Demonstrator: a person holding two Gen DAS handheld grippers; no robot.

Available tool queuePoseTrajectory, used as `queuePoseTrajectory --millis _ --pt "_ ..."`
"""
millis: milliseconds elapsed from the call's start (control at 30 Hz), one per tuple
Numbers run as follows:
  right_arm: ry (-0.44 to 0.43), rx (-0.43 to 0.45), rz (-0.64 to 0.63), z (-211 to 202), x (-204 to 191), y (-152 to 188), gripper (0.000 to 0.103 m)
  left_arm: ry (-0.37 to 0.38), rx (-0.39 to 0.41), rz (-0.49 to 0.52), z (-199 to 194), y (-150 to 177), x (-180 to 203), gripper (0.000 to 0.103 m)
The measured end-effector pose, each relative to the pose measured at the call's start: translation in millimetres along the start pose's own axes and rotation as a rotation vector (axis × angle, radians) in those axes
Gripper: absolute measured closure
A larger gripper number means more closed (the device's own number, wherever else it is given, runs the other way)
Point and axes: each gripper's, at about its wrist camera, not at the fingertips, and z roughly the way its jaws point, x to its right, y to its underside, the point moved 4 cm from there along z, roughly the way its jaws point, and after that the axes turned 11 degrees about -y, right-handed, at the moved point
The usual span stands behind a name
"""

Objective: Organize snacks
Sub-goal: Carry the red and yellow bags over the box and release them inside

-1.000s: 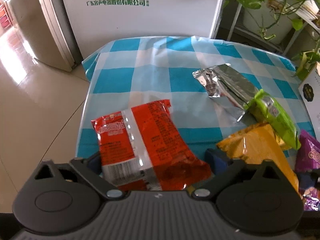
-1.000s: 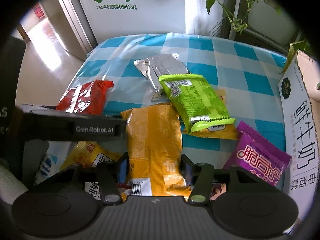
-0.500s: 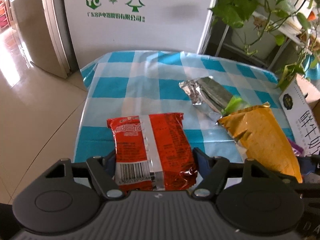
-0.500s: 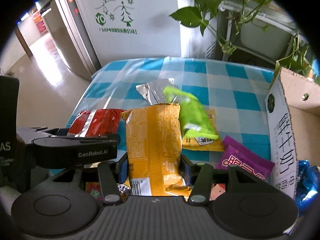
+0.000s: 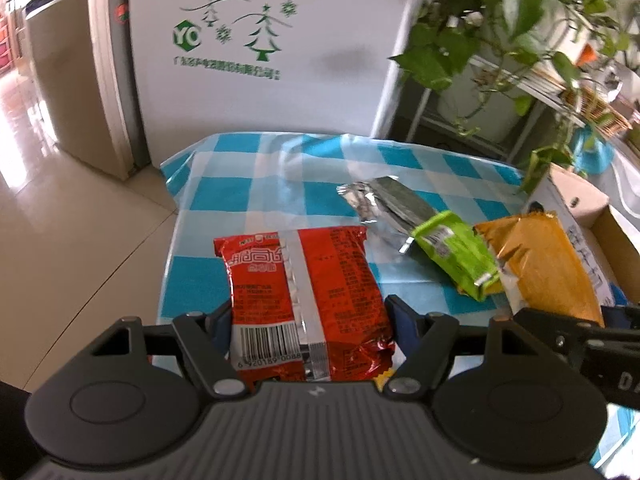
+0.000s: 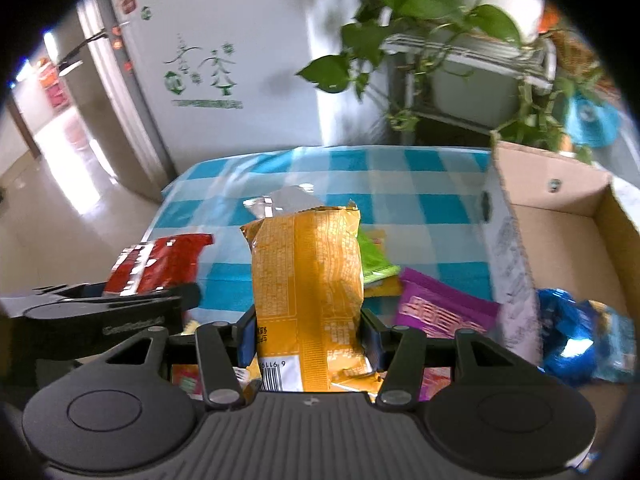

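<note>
Above the blue-checked tablecloth (image 5: pixel 280 160), the left gripper (image 5: pixel 310 320) is clamped on a red snack packet (image 5: pixel 304 292), lifted off the cloth, and beside it the right gripper (image 6: pixel 308 332) is clamped on an orange snack bag (image 6: pixel 308 280), likewise raised. On the cloth lie a silver packet (image 5: pixel 384 204), a green packet (image 5: pixel 452 248) and a purple packet (image 6: pixel 440 308), next to a cardboard box (image 6: pixel 560 216) holding blue wrappers (image 6: pixel 580 332).
</note>
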Motion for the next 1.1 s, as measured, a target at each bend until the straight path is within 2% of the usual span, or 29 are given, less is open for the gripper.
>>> queuePoseTrajectory --millis 267,433,700,833,967,1100 --pt "0.08 0.009 0.075 -10.8 10.4 30.2 0.045 0.061 0.024 0.04 -14.4 8.8 11.1 0.029" --pt "0.096 -0.016 0.048 -13.6 6.0 39.1 0.045 0.093 0.052 0.052 -24.7 8.9 15.1 0.029" --pt "0.091 0.022 0.014 -43.2 9.7 24.9 0.045 0.114 0.127 0.06 -41.2 0.4 20.3 0.029" --pt "0.091 0.074 -0.026 -67.1 16.2 11.2 0.045 0.109 0.179 0.082 -50.7 -1.8 25.6 0.029" --pt "0.101 0.144 -0.009 -86.1 32.9 -0.2 0.045 0.099 0.219 0.102 -57.0 -3.6 30.0 0.029" --pt "0.095 0.196 0.084 -91.9 54.6 -4.7 0.045 0.104 0.225 0.106 -57.7 -3.6 31.8 0.029"
